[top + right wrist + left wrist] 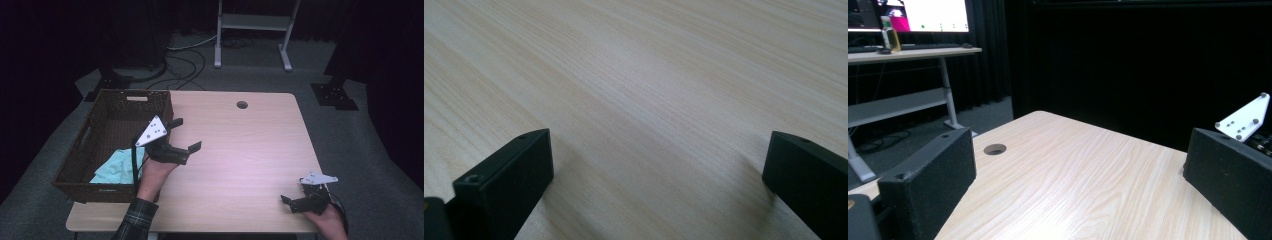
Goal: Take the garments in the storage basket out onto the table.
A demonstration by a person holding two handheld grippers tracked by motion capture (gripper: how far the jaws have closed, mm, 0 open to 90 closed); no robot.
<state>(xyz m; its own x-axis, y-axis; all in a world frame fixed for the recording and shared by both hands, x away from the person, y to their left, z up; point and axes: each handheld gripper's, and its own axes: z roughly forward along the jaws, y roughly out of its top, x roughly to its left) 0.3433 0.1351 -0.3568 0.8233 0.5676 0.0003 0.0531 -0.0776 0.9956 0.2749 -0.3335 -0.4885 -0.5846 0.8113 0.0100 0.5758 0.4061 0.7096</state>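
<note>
Your right gripper point(285, 201) sits low at the table's point(250, 150) near right edge, jaws wide, empty | your left gripper point(187, 134) hovers just beside the wicker basket point(107, 107), jaws wide, empty | pale-green cloth point(117, 167) lies in the basket's near end

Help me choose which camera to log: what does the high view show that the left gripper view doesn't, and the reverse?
The high view alone takes in the brown wicker basket with a light teal cloth inside it, plus the left gripper from outside, jaws apart, beside the basket. The left gripper view alone takes in a desk with a lit monitor beyond the table. Both share the wooden table, its round cable hole, and the right gripper near the table's front right corner.
</note>
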